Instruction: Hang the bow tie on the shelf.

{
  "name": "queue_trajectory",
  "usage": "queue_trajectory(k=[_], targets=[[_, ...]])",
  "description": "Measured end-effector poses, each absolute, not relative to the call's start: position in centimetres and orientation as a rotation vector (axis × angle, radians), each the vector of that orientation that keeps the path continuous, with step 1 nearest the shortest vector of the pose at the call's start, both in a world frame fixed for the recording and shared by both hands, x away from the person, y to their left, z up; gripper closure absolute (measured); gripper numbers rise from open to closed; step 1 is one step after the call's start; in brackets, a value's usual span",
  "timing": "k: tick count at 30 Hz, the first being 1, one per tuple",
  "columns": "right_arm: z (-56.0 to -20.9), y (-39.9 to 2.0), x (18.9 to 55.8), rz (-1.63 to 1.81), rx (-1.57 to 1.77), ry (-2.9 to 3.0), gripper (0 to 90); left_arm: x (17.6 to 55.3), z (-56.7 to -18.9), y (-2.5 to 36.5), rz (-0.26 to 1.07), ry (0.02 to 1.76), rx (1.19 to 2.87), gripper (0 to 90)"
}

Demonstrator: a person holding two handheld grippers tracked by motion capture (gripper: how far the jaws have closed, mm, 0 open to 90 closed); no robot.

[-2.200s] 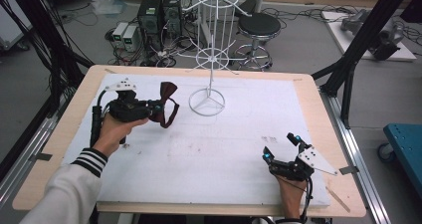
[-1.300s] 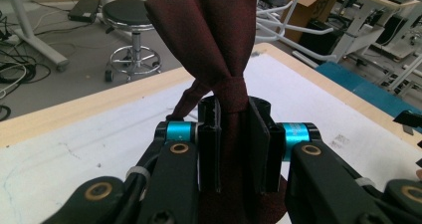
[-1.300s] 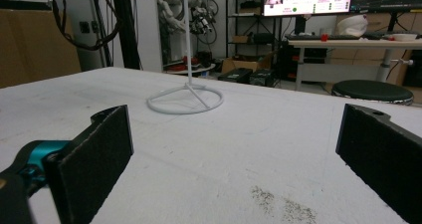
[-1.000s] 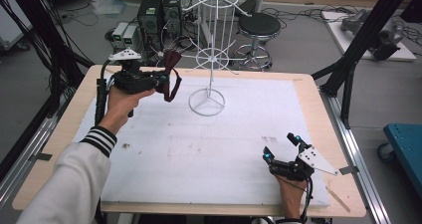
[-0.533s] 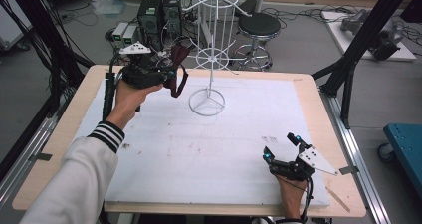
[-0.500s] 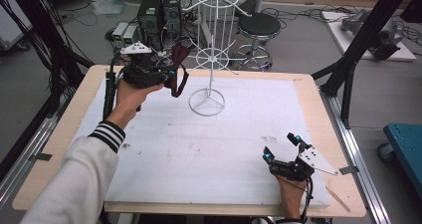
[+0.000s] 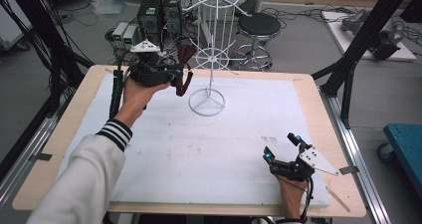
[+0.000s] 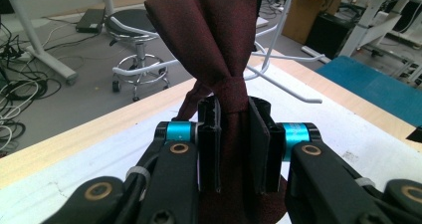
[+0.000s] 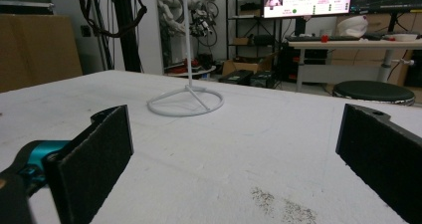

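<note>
A dark red bow tie (image 8: pixel 219 50) is pinched at its knot between the jaws of my left gripper (image 8: pixel 234 144), which is shut on it. In the high view that left gripper (image 7: pixel 174 77) is lifted above the table's far left, with the bow tie (image 7: pixel 183 69) close to the lower ring of the white wire display stand (image 7: pixel 211 59). A white arm of the stand (image 8: pixel 278 82) shows just behind the tie. My right gripper (image 7: pixel 283 148) rests near the front right of the table, open, nothing between its jaws. The stand's round base (image 9: pixel 185 102) lies ahead of it.
The white foam sheet (image 7: pixel 239 134) covers a wooden table (image 7: pixel 74 129). A black stool (image 7: pixel 256 27) and computer boxes (image 7: pixel 159 12) stand on the floor behind. Black frame posts (image 7: pixel 358 40) rise at the right, and a blue cart (image 7: pixel 405 144) sits beyond the right edge.
My left gripper has risen with the bow tie and moved away and to the right, toward the stand's lower ring. The right gripper has stayed put.
</note>
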State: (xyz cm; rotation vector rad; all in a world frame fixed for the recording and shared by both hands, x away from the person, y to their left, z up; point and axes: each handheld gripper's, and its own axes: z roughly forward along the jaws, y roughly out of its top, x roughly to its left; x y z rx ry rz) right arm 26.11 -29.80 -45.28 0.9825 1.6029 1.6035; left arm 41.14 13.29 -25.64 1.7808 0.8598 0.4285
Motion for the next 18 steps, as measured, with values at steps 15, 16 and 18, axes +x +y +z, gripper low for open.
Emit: queue_trajectory(k=[15,16,18], targets=[[-45.3,-29.9,26.2,1.605,0.973,1.597,0.7,41.3,-25.6,11.5,0.454,0.853,1.815,75.9],[-45.3,-29.9,26.2,1.606,0.973,1.597,0.7,41.3,-25.6,11.4,0.455,0.855,1.812,75.9],[-45.3,-29.9,26.1,1.605,0.977,1.597,0.7,41.3,-25.5,11.1,0.458,0.855,1.816,75.9]])
